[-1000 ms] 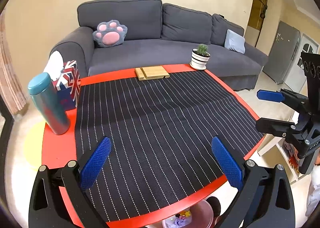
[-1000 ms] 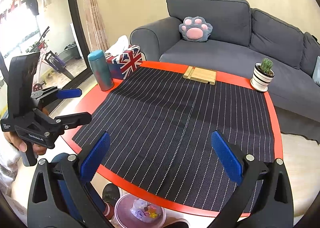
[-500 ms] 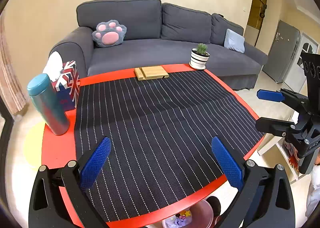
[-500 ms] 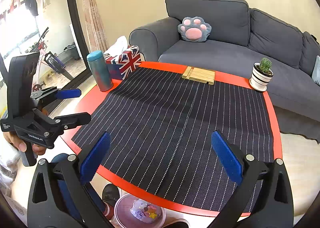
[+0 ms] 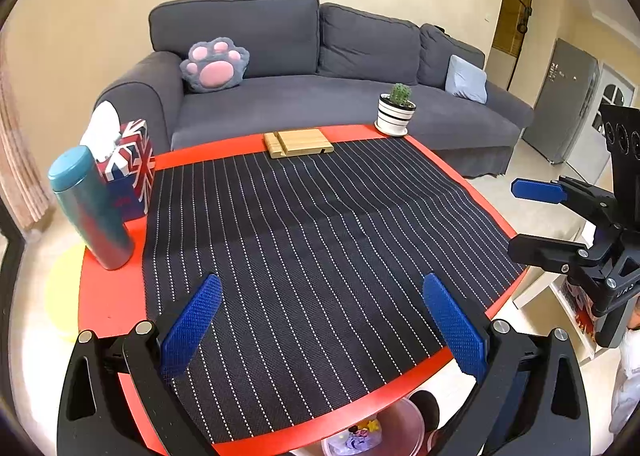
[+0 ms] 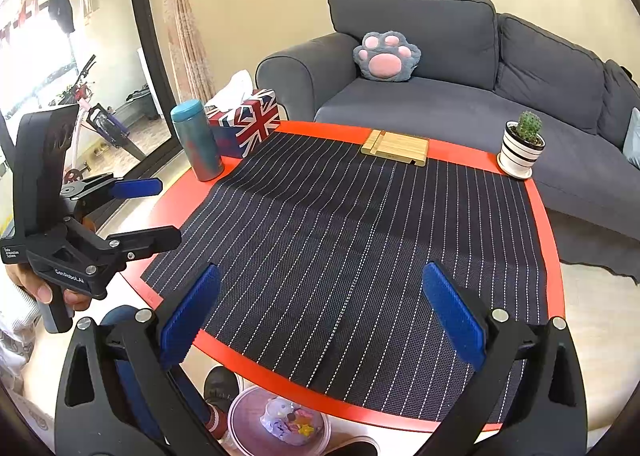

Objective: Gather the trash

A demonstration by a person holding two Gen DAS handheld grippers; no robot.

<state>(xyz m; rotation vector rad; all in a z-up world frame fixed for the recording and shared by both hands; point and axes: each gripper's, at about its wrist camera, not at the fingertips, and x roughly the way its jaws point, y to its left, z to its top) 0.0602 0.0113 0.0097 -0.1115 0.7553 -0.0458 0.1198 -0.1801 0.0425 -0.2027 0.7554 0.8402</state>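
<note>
My left gripper [image 5: 320, 296] is open and hangs over the near edge of a round red table [image 5: 108, 296]. Nothing is between its blue pads. My right gripper [image 6: 320, 288] is open too, over the same edge further right, and is also empty. Each shows in the other's view: the right gripper [image 5: 520, 220] at the far right, the left gripper [image 6: 160, 212] at the left, held by a hand [image 6: 44, 292]. Under the table edge stands a pinkish translucent bin [image 6: 244, 432] [image 5: 412, 416] with colourful scraps [image 6: 286, 422] [image 5: 360, 438] inside. The black pinstriped mat [image 5: 320, 216] bears no loose trash.
A teal tumbler [image 5: 90, 208] and a Union Jack tissue box [image 5: 128, 164] stand at the table's left. A wooden stand [image 5: 298, 142] and a potted cactus [image 5: 396, 114] sit along the far edge. A grey sofa [image 5: 320, 96] lies behind. A dark shoe [image 6: 218, 388] is beside the bin.
Both grippers have drifted only slightly and stay open; nothing on the table has moved.
</note>
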